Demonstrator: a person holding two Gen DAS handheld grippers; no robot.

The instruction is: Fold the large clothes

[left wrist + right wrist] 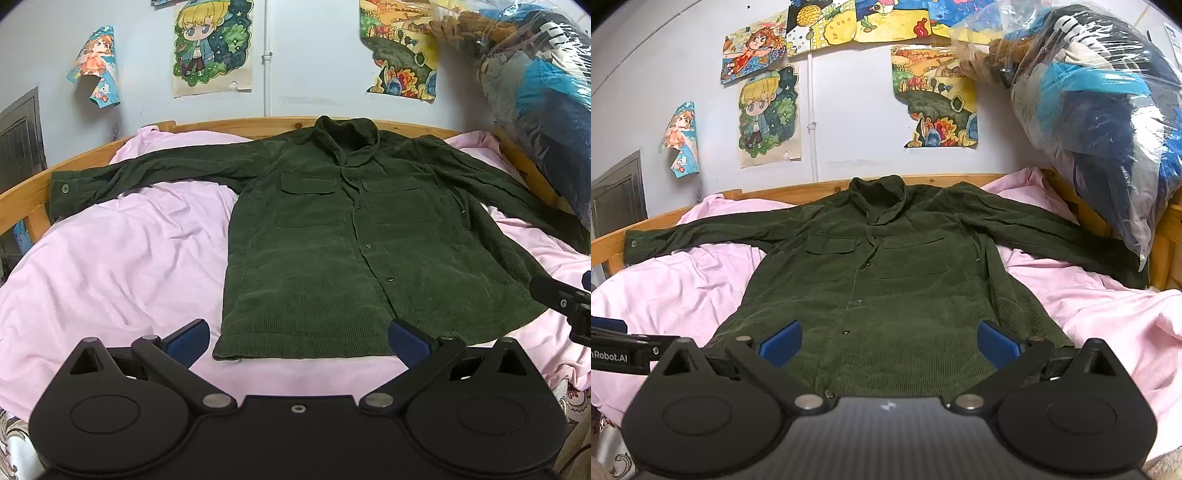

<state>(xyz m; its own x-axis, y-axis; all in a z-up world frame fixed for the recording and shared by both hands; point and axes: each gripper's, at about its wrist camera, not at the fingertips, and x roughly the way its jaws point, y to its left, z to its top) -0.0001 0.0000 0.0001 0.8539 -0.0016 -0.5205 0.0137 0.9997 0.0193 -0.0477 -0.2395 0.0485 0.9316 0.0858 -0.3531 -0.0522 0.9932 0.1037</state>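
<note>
A dark green corduroy shirt-jacket lies flat, front up and buttoned, on a pink bed sheet, collar toward the wall and both sleeves spread sideways. It also shows in the right wrist view. My left gripper is open and empty, hovering above the jacket's hem near its left corner. My right gripper is open and empty above the lower front of the jacket. Part of the right gripper shows at the right edge of the left wrist view.
A wooden bed frame runs along the wall behind the jacket. A large clear plastic bag of clothes sits at the bed's far right corner, over the right sleeve's end. Posters hang on the wall.
</note>
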